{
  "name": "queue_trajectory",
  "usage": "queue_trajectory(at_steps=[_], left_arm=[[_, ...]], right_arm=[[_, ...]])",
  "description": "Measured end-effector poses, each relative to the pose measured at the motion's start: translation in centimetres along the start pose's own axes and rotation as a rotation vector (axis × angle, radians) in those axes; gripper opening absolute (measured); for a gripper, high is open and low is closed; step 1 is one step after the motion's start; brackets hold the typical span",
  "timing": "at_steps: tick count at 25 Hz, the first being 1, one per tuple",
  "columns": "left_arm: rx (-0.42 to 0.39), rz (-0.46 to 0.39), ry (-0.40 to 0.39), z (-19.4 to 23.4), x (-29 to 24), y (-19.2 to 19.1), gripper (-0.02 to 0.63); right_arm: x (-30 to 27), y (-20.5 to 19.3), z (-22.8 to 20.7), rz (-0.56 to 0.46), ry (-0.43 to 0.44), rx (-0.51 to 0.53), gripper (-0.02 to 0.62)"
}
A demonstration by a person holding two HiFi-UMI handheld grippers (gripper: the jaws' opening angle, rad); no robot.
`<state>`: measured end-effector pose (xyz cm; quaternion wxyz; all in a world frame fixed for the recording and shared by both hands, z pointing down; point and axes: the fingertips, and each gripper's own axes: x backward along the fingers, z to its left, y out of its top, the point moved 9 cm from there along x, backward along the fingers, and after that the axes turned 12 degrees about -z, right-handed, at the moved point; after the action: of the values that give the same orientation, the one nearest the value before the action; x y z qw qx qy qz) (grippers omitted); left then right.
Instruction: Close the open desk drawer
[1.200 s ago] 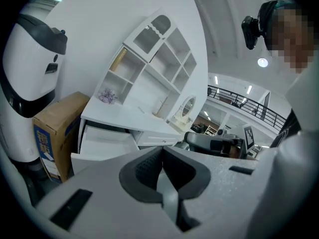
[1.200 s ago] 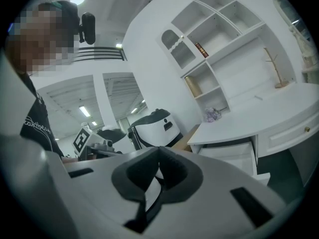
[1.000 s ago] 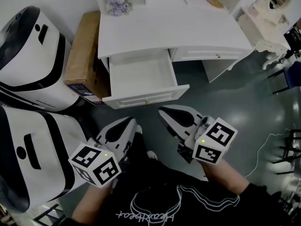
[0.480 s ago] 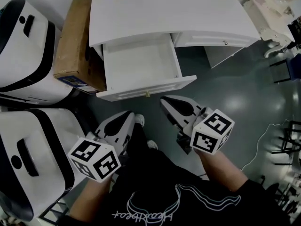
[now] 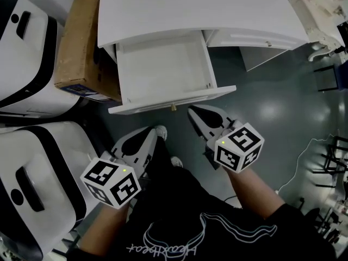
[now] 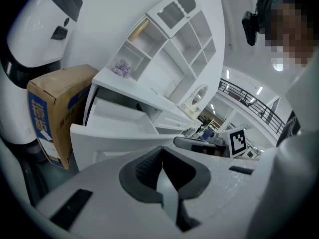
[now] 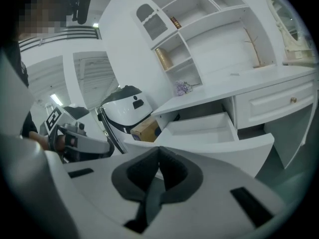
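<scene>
The left tongs (image 5: pixel 145 138) have both jaws pressed together with nothing between them, and the right tongs (image 5: pixel 199 114) are the same, fully closed and empty. Both point toward the open drawer (image 5: pixel 175 99). The tip of the right tongs is near its front panel, just beside the small knob (image 5: pixel 173 107), but apart from it. The left tongs are lower and further from the panel. The drawer is pulled far out from under the white bench (image 5: pixel 190 10), and its inside is bare and white. A second drawer (image 5: pixel 255 38) to the right is shut. Beside the bench, on the left, stands a brown cardboard box (image 5: pixel 81 42). Next to it are two large white machines (image 5: pixel 32 162) with black bands. The floor (image 5: pixel 266 113) is dark grey and a little shiny.
</scene>
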<state>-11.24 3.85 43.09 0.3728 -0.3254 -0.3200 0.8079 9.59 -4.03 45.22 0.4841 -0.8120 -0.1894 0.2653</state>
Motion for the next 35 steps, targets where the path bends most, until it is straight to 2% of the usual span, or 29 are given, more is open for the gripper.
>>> queue_trajectory(at_steps=[13, 35], left_arm=[[0.015, 0.053, 0.001, 2.1, -1.7, -1.3, 0.005], [0.026, 0.097, -0.009, 3.2, -2.3, -2.0, 0.005]], right_arm=[[-2.7, -2.7, -1.5, 0.057, -0.036, 0.001, 0.006], [-4.1, -3.4, -1.6, 0.082, -0.064, 0.001, 0.006]])
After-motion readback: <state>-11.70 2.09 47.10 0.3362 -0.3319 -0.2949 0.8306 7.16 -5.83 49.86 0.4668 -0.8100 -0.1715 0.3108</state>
